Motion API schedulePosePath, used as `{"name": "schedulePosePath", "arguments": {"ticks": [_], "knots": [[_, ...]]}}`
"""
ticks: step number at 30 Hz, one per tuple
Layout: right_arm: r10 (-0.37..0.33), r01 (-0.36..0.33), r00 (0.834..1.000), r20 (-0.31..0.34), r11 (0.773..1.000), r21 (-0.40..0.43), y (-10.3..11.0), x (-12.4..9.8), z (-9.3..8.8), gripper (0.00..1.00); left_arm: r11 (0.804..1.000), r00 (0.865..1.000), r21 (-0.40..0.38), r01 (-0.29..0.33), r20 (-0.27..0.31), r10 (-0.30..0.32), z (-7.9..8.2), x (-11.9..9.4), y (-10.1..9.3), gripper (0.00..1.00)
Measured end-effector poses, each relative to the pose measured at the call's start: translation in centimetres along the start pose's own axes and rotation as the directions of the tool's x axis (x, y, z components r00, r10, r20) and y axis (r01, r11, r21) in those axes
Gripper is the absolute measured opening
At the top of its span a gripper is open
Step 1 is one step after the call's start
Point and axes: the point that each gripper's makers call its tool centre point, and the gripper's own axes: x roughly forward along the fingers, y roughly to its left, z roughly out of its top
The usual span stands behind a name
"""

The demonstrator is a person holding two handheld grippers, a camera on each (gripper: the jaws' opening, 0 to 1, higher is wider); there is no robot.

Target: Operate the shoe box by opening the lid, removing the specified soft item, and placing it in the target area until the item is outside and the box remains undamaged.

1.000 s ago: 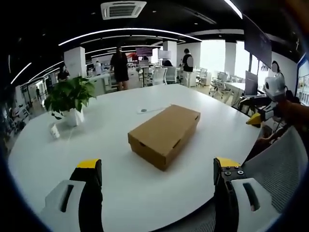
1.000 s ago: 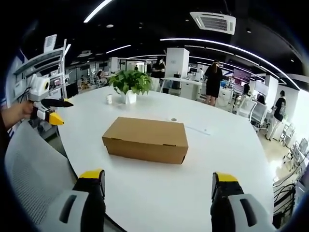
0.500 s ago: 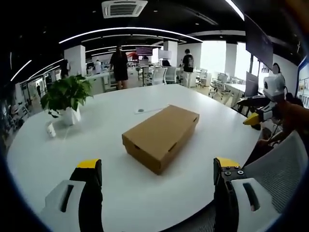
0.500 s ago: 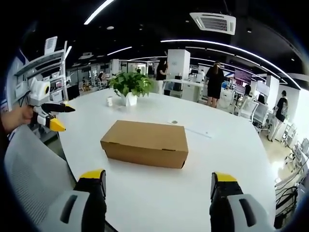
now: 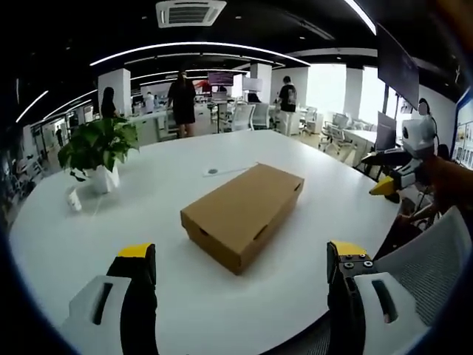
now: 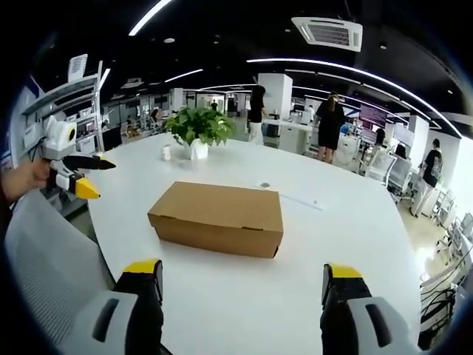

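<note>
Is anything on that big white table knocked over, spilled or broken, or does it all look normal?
Nothing stands out. The cardboard shoe box sits flat on the white table, lid closed, with no visible dents or tears. The potted plant stands upright near the far edge. Both grippers, left gripper and right gripper, are open and short of the box.

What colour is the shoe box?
Plain brown cardboard; the shoe box shows best in the right gripper view, lid closed.
</note>
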Motion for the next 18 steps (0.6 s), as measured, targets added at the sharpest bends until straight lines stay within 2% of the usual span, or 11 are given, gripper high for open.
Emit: {"name": "schedulePosePath", "arguments": {"ticks": [6, 18], "knots": [[0.014, -0.014, 1.0, -0.003, 1.0, -0.007, -0.2, 0.6, 0.3, 0.89, 1.0, 1.0, -0.008, -0.008, -0.008, 0.008, -0.1, 0.1, 0.3, 1.0], [0.046, -0.048, 0.999, -0.029, 0.998, -0.048, -0.4, 2.1, 0.5, 0.88, 1.0, 1.0, -0.011, -0.021, -0.006, 0.021, 0.6, 0.5, 1.0, 1.0]]}}
